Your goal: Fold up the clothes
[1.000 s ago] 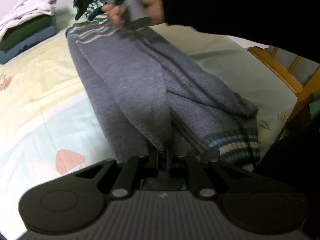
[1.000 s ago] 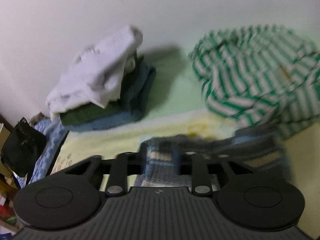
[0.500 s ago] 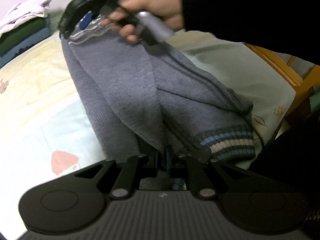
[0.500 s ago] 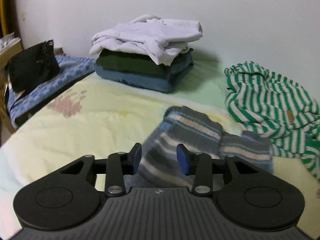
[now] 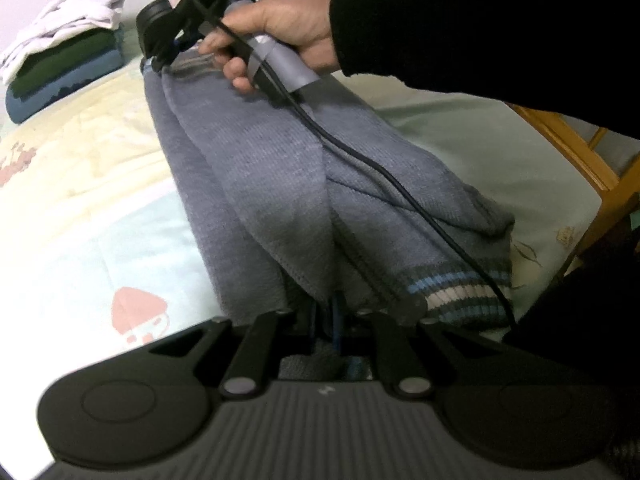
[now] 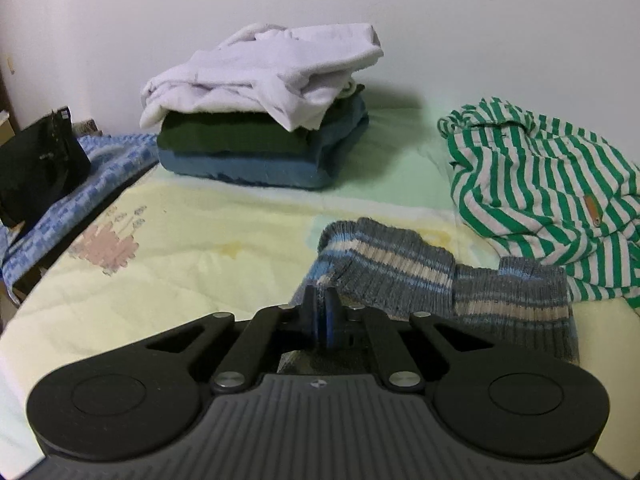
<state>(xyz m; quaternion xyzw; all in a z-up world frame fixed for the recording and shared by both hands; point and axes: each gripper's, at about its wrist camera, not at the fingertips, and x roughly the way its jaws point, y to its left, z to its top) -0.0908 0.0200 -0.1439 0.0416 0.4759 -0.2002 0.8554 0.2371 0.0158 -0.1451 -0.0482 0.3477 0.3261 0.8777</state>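
Note:
A grey knit sweater [image 5: 280, 176] with blue and white striped ribbing lies lengthwise on the bed, folded into a long strip. My left gripper [image 5: 330, 312] is shut on its near edge beside the striped hem [image 5: 460, 292]. My right gripper [image 6: 320, 312] is shut on the far striped end [image 6: 384, 264] of the sweater. The right gripper [image 5: 168, 48] also shows in the left wrist view, held by a hand at the sweater's far end, with its cable trailing over the fabric.
A stack of folded clothes [image 6: 260, 128] topped with a white garment sits by the wall. A green striped shirt [image 6: 540, 192] lies crumpled at the right. A black bag [image 6: 36, 168] rests on a blue checked cloth at the left. A wooden chair [image 5: 592, 160] stands beside the bed.
My right gripper was open over the striped far end half a second ago and has shut on it. My left gripper has kept its hold.

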